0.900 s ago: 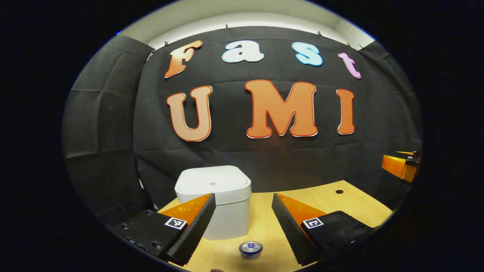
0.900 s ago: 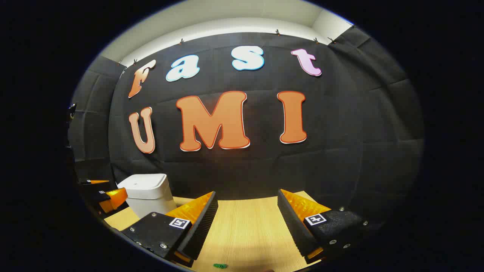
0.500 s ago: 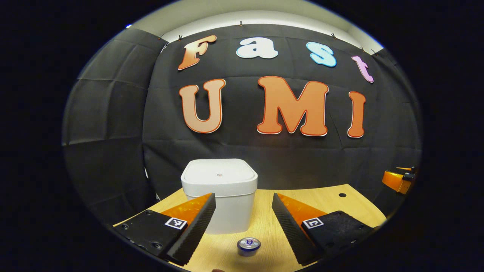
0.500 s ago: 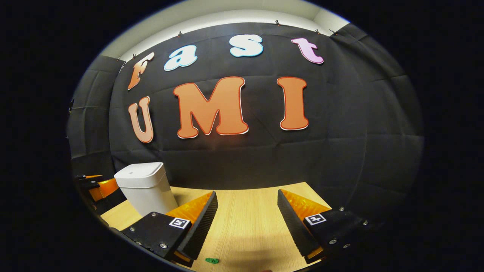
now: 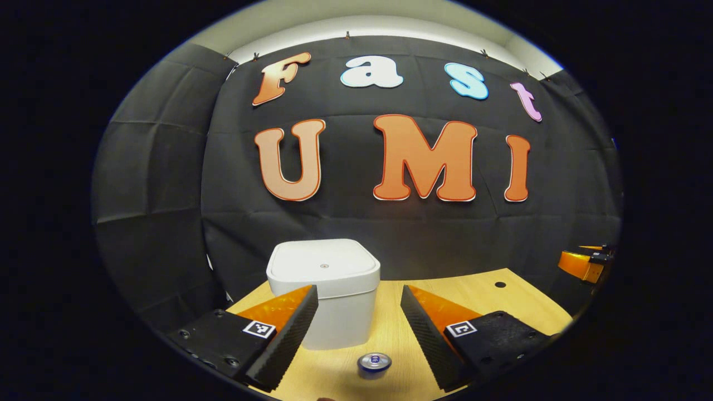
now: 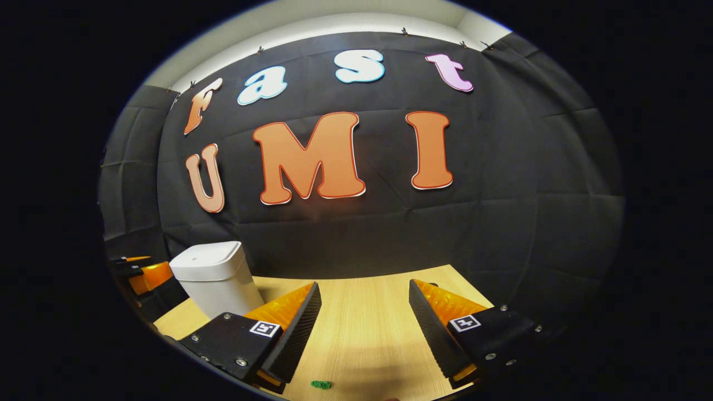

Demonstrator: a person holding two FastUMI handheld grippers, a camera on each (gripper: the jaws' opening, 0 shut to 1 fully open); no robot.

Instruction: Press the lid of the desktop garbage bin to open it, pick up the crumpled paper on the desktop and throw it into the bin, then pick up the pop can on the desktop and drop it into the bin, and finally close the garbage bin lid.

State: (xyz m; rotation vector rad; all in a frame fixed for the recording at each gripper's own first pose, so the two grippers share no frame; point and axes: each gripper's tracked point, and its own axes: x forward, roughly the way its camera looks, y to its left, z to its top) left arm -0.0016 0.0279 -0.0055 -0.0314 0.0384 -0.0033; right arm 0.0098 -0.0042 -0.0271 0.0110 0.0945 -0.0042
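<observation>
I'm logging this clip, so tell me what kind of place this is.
Most likely a staged recording booth, not a home: black cloth wall hung behind a bare wooden desktop, with only props set out, a white bin and a pop can.

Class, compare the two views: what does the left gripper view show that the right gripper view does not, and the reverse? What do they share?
Left gripper view: a pop can standing upright on the desk, in front of the bin, and a dark hole in the desktop. Right gripper view: a small green scrap on the desk. Both: the white bin with its lid closed, the wooden desk and an open gripper.
</observation>
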